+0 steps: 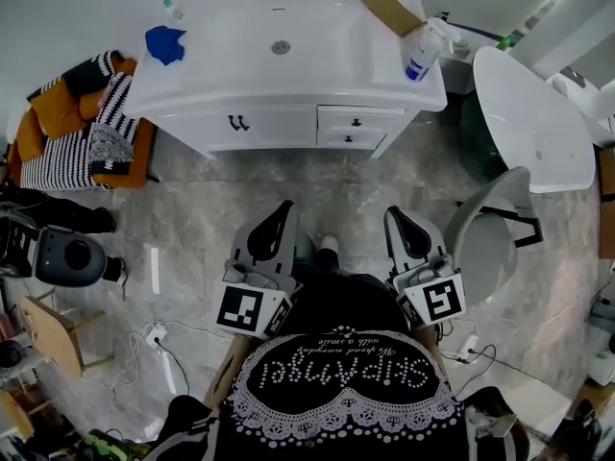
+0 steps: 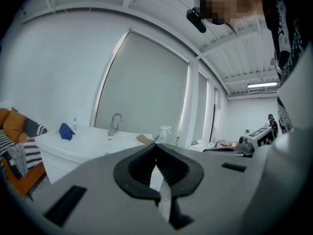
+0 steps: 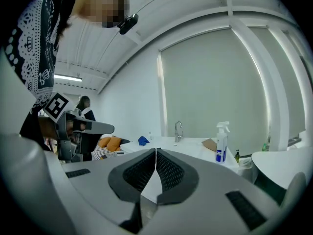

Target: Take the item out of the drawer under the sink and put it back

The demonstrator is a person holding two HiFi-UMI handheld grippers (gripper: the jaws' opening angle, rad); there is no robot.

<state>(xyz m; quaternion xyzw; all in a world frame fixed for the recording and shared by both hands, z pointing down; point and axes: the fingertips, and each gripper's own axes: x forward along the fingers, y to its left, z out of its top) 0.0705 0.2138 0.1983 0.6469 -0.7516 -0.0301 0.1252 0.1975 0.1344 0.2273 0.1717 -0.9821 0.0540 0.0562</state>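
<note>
The white sink cabinet (image 1: 288,75) stands ahead of me across a stretch of marble floor. Its two small drawers (image 1: 355,123) sit under the basin's right side, both closed; the item inside is hidden. My left gripper (image 1: 284,209) and right gripper (image 1: 396,215) are held side by side in front of my body, well short of the cabinet. Both point level toward it. In the left gripper view the left gripper (image 2: 156,146) has its jaws meeting at the tips, with nothing between them. The right gripper (image 3: 155,151) is likewise shut and empty.
On the countertop lie a blue cloth (image 1: 165,43), a cardboard piece (image 1: 389,10) and a spray bottle (image 1: 423,54). A seat with orange and striped cushions (image 1: 82,128) stands left of the cabinet. A white round table (image 1: 533,113) and grey chair (image 1: 485,233) are on the right. Cables (image 1: 159,339) cross the floor.
</note>
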